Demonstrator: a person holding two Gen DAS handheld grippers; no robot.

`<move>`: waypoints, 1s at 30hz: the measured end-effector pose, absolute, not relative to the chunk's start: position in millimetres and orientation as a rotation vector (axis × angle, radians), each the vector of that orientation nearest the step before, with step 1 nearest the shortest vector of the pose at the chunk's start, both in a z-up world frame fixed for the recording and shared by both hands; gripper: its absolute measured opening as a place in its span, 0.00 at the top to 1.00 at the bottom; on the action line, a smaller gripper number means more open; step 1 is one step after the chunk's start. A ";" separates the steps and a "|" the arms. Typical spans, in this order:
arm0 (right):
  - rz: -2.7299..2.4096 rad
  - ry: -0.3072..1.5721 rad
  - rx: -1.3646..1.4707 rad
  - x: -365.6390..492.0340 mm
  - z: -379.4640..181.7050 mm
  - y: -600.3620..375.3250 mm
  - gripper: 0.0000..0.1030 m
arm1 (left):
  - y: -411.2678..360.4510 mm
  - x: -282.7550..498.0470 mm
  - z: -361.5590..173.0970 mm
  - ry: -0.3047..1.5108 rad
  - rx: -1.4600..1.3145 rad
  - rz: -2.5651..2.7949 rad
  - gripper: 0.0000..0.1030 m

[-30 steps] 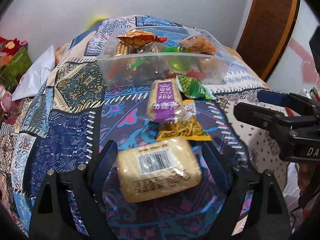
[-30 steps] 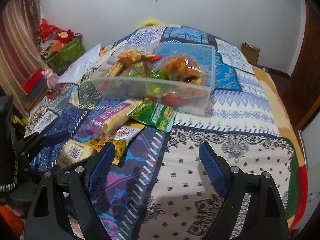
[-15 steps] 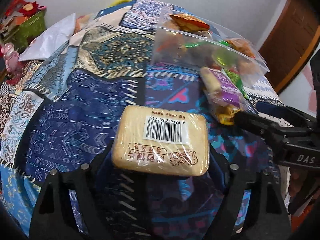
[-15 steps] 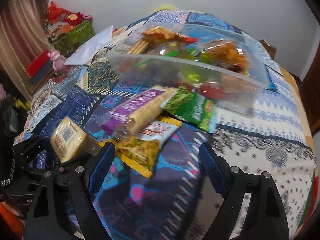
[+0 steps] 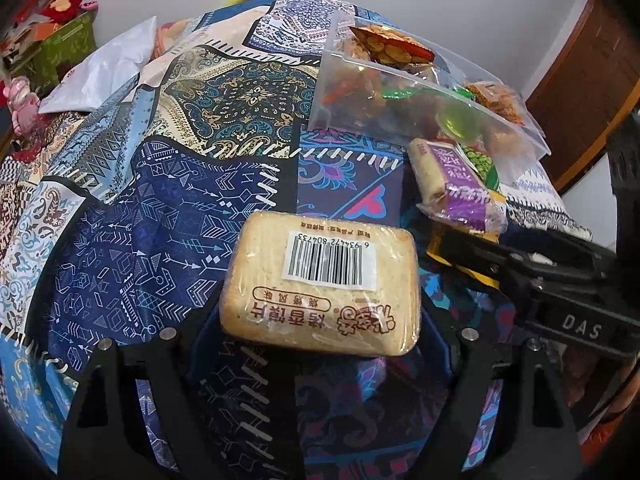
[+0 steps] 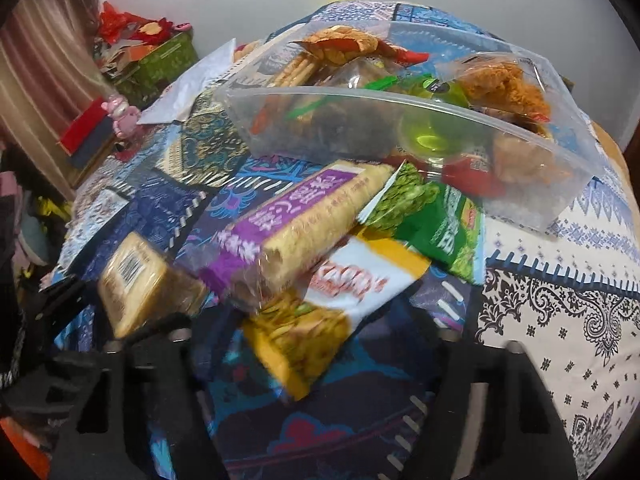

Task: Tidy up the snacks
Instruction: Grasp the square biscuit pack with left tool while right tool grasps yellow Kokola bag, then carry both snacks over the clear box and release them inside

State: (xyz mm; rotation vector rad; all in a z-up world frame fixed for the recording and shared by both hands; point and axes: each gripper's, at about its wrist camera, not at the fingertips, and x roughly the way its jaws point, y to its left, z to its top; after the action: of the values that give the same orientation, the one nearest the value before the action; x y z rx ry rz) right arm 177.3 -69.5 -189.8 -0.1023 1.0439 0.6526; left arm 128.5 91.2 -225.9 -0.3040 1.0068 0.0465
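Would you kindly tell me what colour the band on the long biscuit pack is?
Purple with white lettering, clearest on the long biscuit pack in the right wrist view.

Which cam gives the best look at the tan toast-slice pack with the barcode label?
Left wrist: the tan toast-slice pack sits centred, sharp, label readable, between the left gripper fingers. Right wrist shows it only at the left edge, blurred, seen obliquely.
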 end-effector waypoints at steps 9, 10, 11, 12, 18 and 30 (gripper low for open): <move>0.625 1.005 -0.065 169.3 -181.3 -99.8 0.79 | 92.9 131.9 -222.0 0.984 -0.330 0.036 0.21; 0.617 0.998 -0.067 169.3 -180.4 -102.4 0.80 | 92.8 131.9 -221.8 0.981 -0.327 0.038 0.22; 0.610 0.992 -0.072 169.4 -178.8 -103.9 0.80 | 91.8 131.4 -221.0 0.976 -0.320 0.040 0.22; 0.601 0.984 -0.075 168.3 -176.8 -107.4 0.81 | 90.0 130.2 -219.1 0.966 -0.307 0.044 0.22; 0.572 0.934 -0.063 163.8 -162.1 -118.4 0.84 | 79.8 124.6 -201.1 0.918 -0.257 0.043 0.23; 0.561 0.806 -0.027 169.9 -119.6 -131.7 0.84 | 72.8 138.4 -147.0 0.788 -0.229 0.024 0.23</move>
State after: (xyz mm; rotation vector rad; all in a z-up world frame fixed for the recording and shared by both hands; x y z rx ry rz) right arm 169.9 -131.7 -119.6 -0.0270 0.8057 0.5608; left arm 138.4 72.8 -147.0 -0.2291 0.7877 0.0236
